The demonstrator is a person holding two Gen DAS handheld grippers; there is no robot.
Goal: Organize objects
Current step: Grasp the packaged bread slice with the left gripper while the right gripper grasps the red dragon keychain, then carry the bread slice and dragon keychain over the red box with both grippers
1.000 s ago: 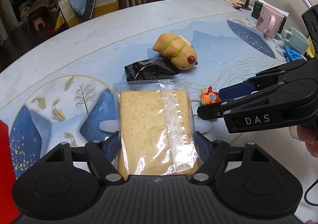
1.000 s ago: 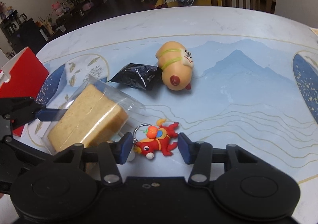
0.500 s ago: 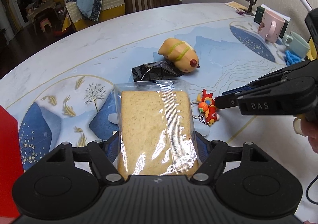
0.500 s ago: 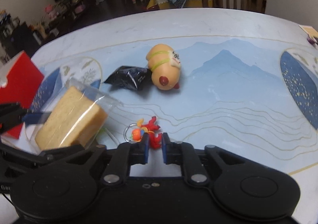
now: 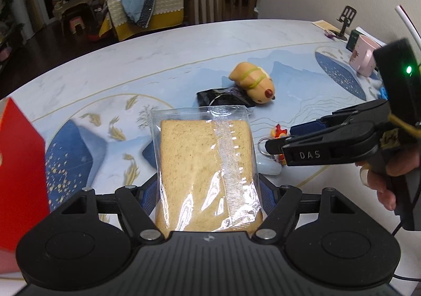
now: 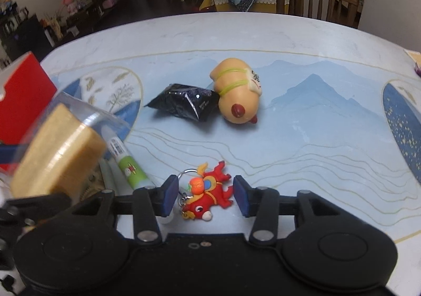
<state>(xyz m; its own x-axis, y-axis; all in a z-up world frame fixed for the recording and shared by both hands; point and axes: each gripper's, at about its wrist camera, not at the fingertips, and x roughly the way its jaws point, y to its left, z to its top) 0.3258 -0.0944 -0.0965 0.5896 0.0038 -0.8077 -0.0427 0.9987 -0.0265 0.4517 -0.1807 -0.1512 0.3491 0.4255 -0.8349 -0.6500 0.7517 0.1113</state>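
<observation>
Wrapped bread held clear of the table; red keychain lay loose between the other gripper's pads.

The wrapped bread slice (image 5: 205,167) sat clamped between the pads of the left gripper (image 5: 208,194), raised above the blue patterned table (image 5: 158,64). Just to its right, the red dragon keychain (image 6: 208,196) lay on the table between the fingers of the right gripper (image 6: 204,194), whose jaws had just been opening again and stood apart, neither pad pressing the toy. A white tube with a green label (image 6: 126,162) lay beside the keychain, under the bread. Farther out, a black snack packet (image 6: 184,105) touched a tan squishy toy (image 6: 238,96). A red box (image 5: 18,177) stood at the left edge.
</observation>
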